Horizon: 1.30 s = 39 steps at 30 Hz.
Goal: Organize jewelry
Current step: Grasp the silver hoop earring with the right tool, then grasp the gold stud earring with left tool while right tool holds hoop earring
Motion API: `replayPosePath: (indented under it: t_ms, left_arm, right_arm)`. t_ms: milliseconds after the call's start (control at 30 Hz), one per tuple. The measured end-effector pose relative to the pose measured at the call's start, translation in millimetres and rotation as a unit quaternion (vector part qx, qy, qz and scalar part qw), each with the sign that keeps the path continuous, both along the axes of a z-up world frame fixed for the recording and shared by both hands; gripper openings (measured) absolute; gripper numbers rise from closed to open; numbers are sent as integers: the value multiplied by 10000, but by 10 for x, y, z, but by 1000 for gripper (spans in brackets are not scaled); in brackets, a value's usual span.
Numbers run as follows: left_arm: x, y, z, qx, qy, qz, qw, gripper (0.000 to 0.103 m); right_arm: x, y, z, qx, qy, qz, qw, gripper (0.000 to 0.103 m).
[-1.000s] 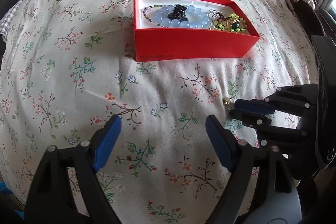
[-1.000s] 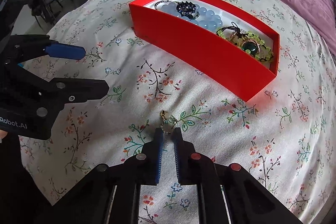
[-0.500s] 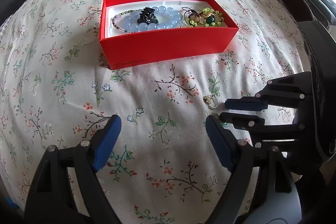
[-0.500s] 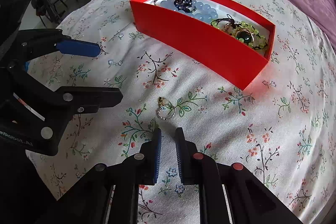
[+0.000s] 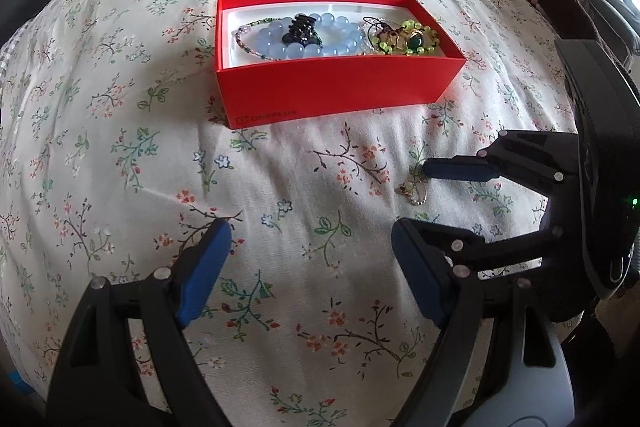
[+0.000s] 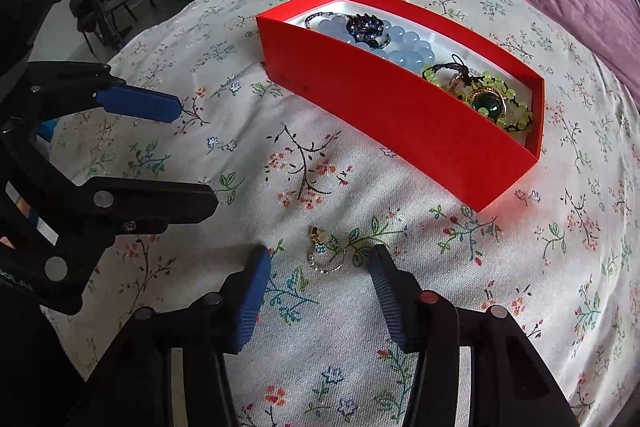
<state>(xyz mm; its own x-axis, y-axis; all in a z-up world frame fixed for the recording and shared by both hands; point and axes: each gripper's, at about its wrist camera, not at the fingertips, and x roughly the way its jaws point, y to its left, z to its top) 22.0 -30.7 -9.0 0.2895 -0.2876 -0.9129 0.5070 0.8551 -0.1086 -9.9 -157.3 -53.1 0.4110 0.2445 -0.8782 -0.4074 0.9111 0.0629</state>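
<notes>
Right gripper [image 6: 318, 269] jaws opening around loose ring [image 6: 323, 255], left gripper [image 5: 310, 251] jaws wide, bare quilt [image 5: 120, 155] before red box [image 5: 328, 95]

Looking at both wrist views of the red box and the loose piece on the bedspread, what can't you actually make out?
- Loose jewelry piece: too small in both views to tell ring from charm.
- Red box: right wrist view, its near wall hides the floor and parts of the blue bead bracelet.
- Right gripper, jaws opening: left wrist view, its lower finger sits behind the left gripper.
- Green bead cluster: tangled, piece count unclear.
</notes>
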Motion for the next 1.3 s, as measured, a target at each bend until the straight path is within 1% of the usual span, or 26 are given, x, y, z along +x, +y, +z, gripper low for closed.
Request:
replayPosePath:
  t_ms: [33,100,133,300,433,500,600,667,767,900,1133,1200,1300]
  left_arm:
    - [0,1,2,-3,2,-5,10000,83]
    - [0,1,7,-3,1,-20,10000,83]
    - [0,6,11,-1,-1,-26,10000,83]
    - [-4,7,21,-33,-13,-47,10000,83]
    - [-31,-14,41,-135,-57,-167,9998,82]
    - [-65,-59,61,-239,-124,-351,9990,79]
    - [-128,-165,69,-407,-206,-702,9965,68]
    - [-179,-259,45,-508,-181,-962,9939,55]
    - [-238,-383,-15,-582,-155,-1279,9900,44]
    - [-266,-534,-130,-523,-113,-1468,9877,41]
    - [-214,-665,-273,-306,-186,-1384,9897,40]
    - [-206,-677,-289,-276,-249,-1400,9895,38]
    - [-189,-689,-304,-225,-345,-1357,9899,29]
  right_arm:
    - [3,-7,-3,-5,-15,-7,10000,43]
    - [11,-6,8,-10,-27,16,10000,22]
    - [20,6,6,6,1,32,10000,19]
    - [-46,2,29,-101,-5,127,9999,18]
    - [-109,-24,73,-133,3,196,9997,18]
    - [-145,-69,99,-149,-5,180,9997,18]
    - [-172,-166,136,-247,-17,38,9997,18]
    - [-176,-251,153,-295,2,-114,9995,18]
    - [-165,-403,169,-330,36,-341,9989,18]
    - [-188,-506,163,-375,100,-448,9982,18]
    - [-195,-568,176,-381,123,-467,9981,18]
    - [-189,-564,171,-385,122,-468,9981,18]
    - [-187,-584,175,-390,123,-470,9981,18]
